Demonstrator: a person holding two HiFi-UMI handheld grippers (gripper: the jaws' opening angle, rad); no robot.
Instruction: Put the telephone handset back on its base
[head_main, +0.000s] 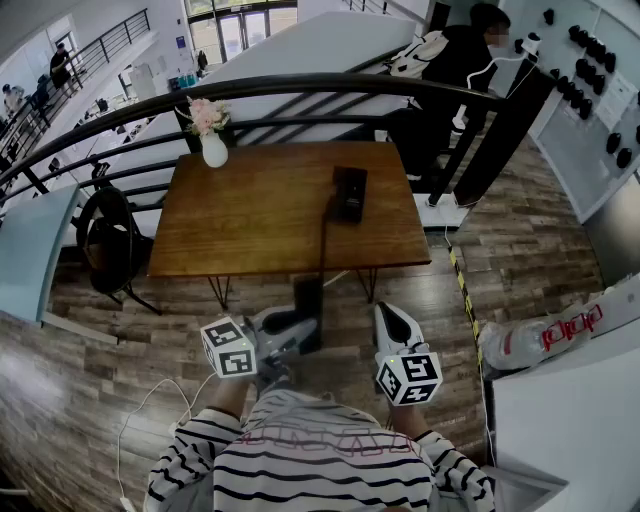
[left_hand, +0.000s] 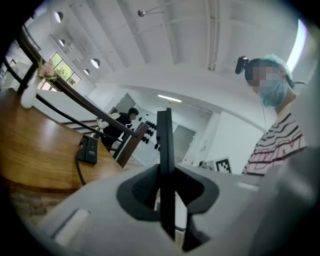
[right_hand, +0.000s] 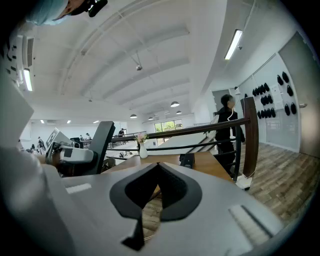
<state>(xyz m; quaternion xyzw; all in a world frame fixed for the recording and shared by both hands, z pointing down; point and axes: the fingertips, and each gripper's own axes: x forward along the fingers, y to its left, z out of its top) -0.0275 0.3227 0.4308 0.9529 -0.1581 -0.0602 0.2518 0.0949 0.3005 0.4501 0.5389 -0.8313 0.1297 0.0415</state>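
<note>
We hold the left gripper (head_main: 292, 335) clenched on the telephone handset (head_main: 308, 312). In the left gripper view the handset stands edge-on between the jaws as a thin black slab, rising ahead of them. That looks to us like a grip across its narrow sides, which would leave its flat face free to drop onto the cradle.

The right gripper (head_main: 392, 322) is just beside the left one, on its right. Its jaws are closed tip to tip with nothing between them, so we judge it is only standing by.

The base (head_main: 349, 193) lies well ahead of both grippers, roughly between their lines. It sits on the wooden table (head_main: 250, 225), past the near edge. A dark cord (head_main: 323, 245) runs from the handset forward to the base. It probably limits how far the handset can stray, and it marks the way back.

The handset is not yet on its base, and the whole reach forward is still to do. A vase of flowers (head_main: 213, 148) stands far ahead and to the left of the left gripper, away from that path.

We can read no brand or label on the handset or base. The cubes on the grippers show only black-and-white square patterns.
</note>
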